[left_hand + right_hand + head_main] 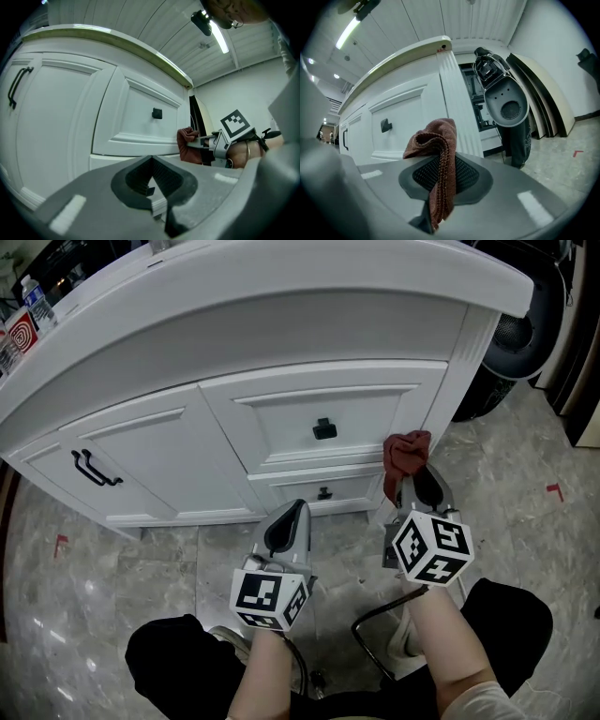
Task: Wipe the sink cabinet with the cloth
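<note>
Your right gripper (439, 176) is clenched on the cloth (437, 140). In the right gripper view the rust-brown fabric is pinched between the two ribbed pads; a bunched fold stands above the tips and a narrow strip hangs down between the jaws.

In the head view the cloth sits right of centre. It is held up against the fluted corner post (457, 381) at the right end of the white cabinet (141, 381), level with the gap between the two drawers. Whether the fabric actually presses on the post cannot be told (the left gripper view shows it close to the cabinet's edge, no more).

Your left gripper (151, 158) is empty. Its jaws are closed tip to tip, with only the small dark hollow between the pads. In the head view it hangs at lower centre, just beside the right one and a little lower. It points at the base of the cabinet, below the lower drawer (319, 491), and stands clear of the front.

The upper drawer (281, 418) fills the middle of the head view, shut, with a square black knob (324, 428). To its left is a door with a curved black handle (94, 468). At the upper right of the frame a dark rounded appliance (511, 343) stands on the marbled floor (525, 531) beside the cabinet. In the right gripper view the same appliance rises just right of the post. Your forearms and dark trousers fill the bottom edge.
</note>
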Tool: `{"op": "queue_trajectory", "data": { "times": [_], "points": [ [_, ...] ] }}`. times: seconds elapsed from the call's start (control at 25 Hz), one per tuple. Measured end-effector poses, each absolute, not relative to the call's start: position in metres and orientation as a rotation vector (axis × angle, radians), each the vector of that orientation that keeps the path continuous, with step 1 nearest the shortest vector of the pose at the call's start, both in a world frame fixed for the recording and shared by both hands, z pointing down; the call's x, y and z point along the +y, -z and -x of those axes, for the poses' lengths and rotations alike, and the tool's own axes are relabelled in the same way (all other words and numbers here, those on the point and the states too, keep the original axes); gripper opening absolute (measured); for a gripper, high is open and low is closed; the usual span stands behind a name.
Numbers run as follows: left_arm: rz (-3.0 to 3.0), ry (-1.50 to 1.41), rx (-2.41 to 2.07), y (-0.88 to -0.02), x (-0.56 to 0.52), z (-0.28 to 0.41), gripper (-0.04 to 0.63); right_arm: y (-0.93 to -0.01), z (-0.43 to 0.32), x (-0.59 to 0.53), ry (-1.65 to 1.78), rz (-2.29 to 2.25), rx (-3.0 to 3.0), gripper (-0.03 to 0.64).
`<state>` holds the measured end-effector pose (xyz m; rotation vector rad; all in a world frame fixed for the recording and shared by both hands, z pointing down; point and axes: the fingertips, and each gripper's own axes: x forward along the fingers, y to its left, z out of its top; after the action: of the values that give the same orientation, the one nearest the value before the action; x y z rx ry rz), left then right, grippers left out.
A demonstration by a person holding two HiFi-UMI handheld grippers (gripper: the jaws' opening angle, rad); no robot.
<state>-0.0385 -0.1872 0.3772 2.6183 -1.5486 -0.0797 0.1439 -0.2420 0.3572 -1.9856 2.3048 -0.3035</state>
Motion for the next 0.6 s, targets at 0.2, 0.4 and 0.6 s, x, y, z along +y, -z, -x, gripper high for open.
{"op": "queue_trajectory", "data": {
  "times": [0.2, 0.4, 0.6],
  "points": [
    [-2.551, 0.069, -1.640, -0.386, -0.185, 0.077, 0.000, -0.372, -0.059, -0.231, 0.241, 1.799, 2.514, 0.091],
    [-2.451, 0.073, -1.756, -0.393, -0.180, 0.128, 0.000, -0.395, 0.033, -0.222, 0.244, 1.606, 2.695, 0.091],
    [-2.394, 0.069, -1.811, -0.401, -0.176, 0.161, 0.000, -0.418, 0.091, -0.225, 0.288, 1.493, 2.783, 0.091]
  ]
}}
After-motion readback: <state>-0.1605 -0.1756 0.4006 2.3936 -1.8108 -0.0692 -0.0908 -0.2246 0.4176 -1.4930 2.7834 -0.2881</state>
